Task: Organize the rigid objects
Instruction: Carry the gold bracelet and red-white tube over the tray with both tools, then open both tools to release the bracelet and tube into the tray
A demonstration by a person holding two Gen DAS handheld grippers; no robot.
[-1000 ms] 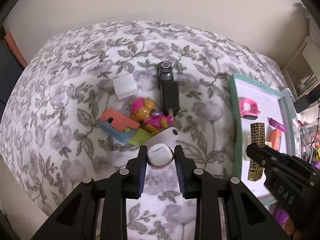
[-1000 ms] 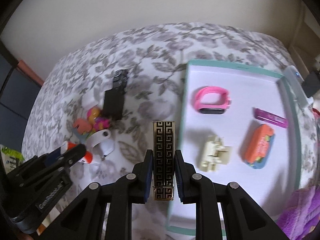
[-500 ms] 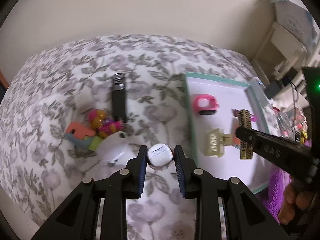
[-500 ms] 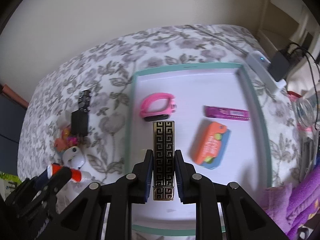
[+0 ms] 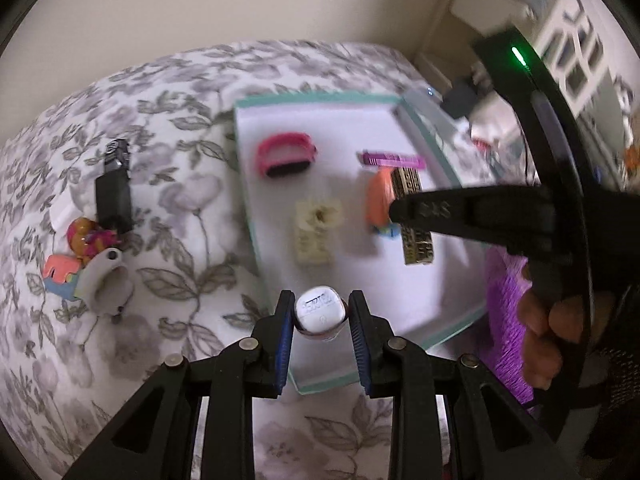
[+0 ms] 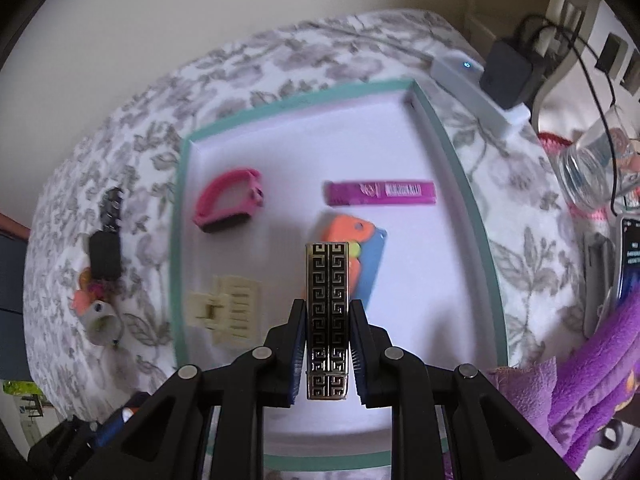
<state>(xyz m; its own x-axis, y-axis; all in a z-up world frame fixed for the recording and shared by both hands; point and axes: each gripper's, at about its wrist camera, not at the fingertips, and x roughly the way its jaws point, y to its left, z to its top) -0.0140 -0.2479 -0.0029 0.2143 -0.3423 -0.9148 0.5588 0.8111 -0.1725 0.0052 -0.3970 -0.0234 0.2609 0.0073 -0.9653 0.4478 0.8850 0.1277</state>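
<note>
**Tools carried over the tray, both loaded**

Both tools have been brought rightward from the floral bed to the tray (image 6: 468, 200) within the last second. The left tool (image 5: 320, 316) is clenched on a small white-capped tube (image 5: 320, 312), now held just over the tray's near left rim, where a second ago it hung above the toy pile (image 5: 86, 240) on the bed. The right tool (image 6: 327, 334) is clamped on a gold-patterned bar (image 6: 327, 300), now poised over the tray's middle, beside the orange case (image 6: 348, 236). A pink band (image 6: 228, 200), a purple stick (image 6: 380, 192) and a cream clip (image 6: 228, 308) already lie inside. Release of both items is judged to be the next step.
</note>
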